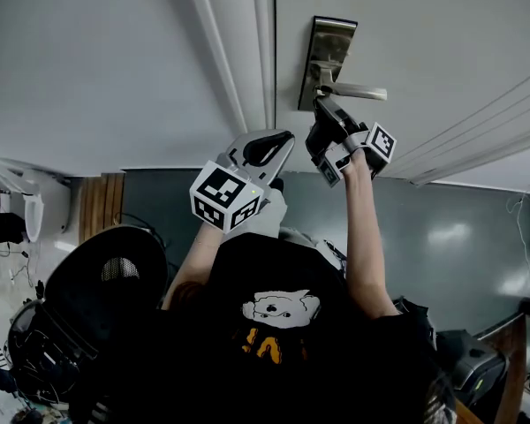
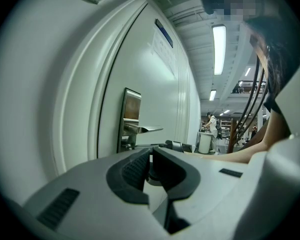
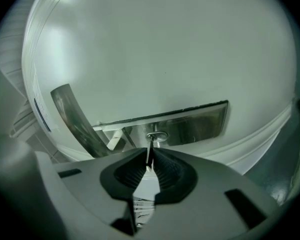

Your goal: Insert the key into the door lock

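A steel lock plate [image 1: 328, 53] with a lever handle [image 1: 357, 91] sits on the white door [image 1: 442, 42]. My right gripper [image 1: 321, 106] is raised just below the handle, shut on a thin metal key [image 3: 150, 151]. In the right gripper view the key's tip meets the round keyhole cylinder [image 3: 157, 136] in the lock plate [image 3: 195, 124]. How deep the key sits cannot be told. My left gripper [image 1: 285, 137] hangs left of and below the lock, shut with nothing in it [image 2: 151, 156]. The left gripper view shows the lock plate [image 2: 130, 115] and handle [image 2: 145, 129] from the side.
The white door frame [image 1: 238, 51] runs left of the lock. A grey floor [image 1: 477, 237] lies below the door. A round black object [image 1: 106, 281] and cables sit at lower left. A distant person [image 2: 211, 124] stands by a bin [image 2: 205, 143].
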{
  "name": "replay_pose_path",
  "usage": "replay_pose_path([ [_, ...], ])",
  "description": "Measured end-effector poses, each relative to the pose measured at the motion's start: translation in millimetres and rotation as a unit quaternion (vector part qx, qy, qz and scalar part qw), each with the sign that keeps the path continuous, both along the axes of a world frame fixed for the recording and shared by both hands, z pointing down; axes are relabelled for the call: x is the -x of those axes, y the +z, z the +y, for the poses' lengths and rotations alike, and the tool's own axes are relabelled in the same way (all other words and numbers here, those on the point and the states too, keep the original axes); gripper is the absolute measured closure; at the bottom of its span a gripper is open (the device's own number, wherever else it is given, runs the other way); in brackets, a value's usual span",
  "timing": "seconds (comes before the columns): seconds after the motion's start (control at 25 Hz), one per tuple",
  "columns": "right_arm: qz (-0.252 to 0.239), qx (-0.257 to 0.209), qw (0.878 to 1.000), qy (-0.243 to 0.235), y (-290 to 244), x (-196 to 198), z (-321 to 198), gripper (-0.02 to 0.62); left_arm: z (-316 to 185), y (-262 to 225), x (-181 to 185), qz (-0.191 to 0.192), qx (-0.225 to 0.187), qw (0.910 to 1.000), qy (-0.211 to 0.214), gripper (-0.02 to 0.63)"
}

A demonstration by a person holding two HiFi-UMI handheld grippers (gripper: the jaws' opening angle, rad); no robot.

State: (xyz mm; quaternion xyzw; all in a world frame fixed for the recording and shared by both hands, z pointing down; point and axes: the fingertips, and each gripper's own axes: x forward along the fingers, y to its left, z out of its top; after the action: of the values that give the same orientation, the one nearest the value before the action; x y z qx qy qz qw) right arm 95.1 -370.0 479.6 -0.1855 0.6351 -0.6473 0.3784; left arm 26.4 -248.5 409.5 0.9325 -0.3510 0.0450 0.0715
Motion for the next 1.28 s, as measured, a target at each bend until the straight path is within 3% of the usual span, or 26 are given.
replay_pose_path([
  [0.32,0.076,0.007,0.997,0.015,6.4,-6.4,8.9,0.52,-1.6,1.4,8.3,0.001,0.017,0.9998,-0.004,0.583],
  [0.8,0.13,-0.005,0.991,0.018,-3.0,-18.1,66.3,0.522,6.8,6.0,1.7,-0.001,0.046,0.9989,0.007,0.583],
  [1.28,0.223,-0.036,0.974,-0.011,-4.1,3.3,116.9,0.526,35.0,24.8,5.8,-0.008,0.081,0.9966,0.006,0.583],
])
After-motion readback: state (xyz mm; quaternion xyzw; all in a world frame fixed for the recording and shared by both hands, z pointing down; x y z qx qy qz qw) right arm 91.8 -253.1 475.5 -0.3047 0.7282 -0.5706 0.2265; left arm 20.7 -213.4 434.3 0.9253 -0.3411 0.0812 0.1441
